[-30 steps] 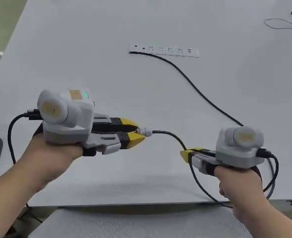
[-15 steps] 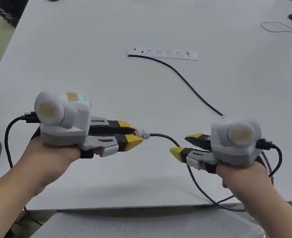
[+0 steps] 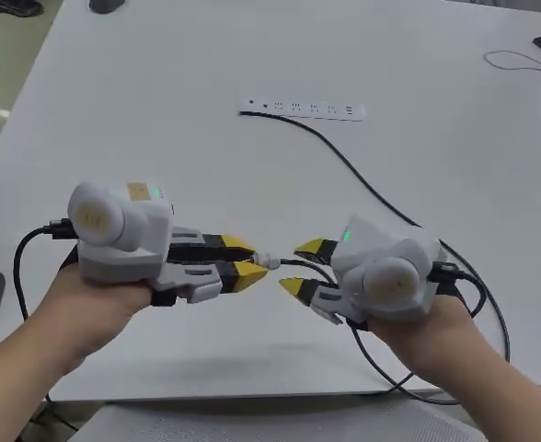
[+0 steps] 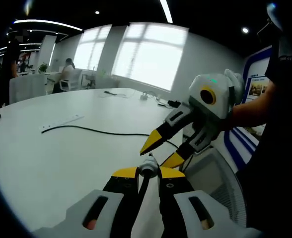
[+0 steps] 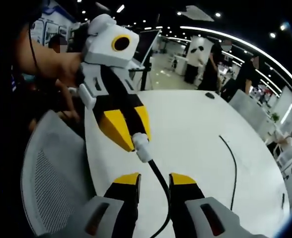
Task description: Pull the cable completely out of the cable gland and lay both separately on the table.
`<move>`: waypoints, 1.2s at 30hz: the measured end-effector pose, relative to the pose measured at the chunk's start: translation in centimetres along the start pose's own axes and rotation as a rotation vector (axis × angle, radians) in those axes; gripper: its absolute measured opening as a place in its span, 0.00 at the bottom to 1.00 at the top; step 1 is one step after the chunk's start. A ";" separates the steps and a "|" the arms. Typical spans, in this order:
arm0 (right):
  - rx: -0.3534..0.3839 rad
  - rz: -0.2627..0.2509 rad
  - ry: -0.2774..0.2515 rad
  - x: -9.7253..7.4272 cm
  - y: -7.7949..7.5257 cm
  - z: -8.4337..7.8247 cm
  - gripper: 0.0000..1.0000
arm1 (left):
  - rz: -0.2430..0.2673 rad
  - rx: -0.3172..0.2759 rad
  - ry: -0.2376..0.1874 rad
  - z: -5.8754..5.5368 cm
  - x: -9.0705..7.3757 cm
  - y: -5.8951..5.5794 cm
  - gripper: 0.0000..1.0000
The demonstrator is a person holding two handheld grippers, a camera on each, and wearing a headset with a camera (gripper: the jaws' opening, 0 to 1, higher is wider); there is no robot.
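Over near edge of table (image 3: 160,138): pinching white cable gland (image 3: 268,262) in left gripper (image 3: 248,258); straddling black cable (image 3: 362,180) with right gripper (image 3: 293,267), spread apart, just beside gland. Farther back, white power strip (image 3: 303,109).

- The right gripper (image 3: 293,267) has moved left along the cable (image 3: 362,180) and is now near the cable gland (image 3: 269,261).
- Its jaws have released the cable and now stand apart, astride it.

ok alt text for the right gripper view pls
The left gripper, yellow-tipped, clamps a small white cable gland; a thin black cable runs from it down between the open jaws of the right gripper, over a white table.
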State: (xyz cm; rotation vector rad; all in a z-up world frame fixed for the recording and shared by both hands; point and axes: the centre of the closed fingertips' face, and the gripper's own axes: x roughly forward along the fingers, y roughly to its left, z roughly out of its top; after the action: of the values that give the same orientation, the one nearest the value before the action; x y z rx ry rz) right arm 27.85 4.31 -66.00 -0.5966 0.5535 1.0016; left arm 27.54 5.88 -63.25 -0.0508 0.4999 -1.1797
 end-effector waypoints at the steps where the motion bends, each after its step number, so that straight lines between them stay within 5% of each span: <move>1: -0.009 -0.001 0.000 0.0 0.0 0.0 0.15 | -0.001 -0.001 0.000 0.0 0.0 0.0 0.15; 9: -0.050 0.001 -0.003 0.0 -0.3 0.2 0.04 | -0.016 0.007 0.004 0.0 0.2 -0.3 0.15; 22: 0.049 -0.016 -0.002 0.2 -0.8 -0.4 0.01 | -0.009 0.018 0.004 0.0 0.4 -0.1 0.15; 36: 0.387 -0.058 0.029 -0.5 -2.5 -4.3 0.01 | 0.001 0.025 -0.009 0.5 0.1 0.1 0.15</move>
State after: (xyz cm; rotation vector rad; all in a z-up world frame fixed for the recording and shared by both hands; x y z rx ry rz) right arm 29.20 0.08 -68.24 -0.2809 0.7305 0.8041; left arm 27.85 5.67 -62.90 -0.0348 0.4771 -1.1844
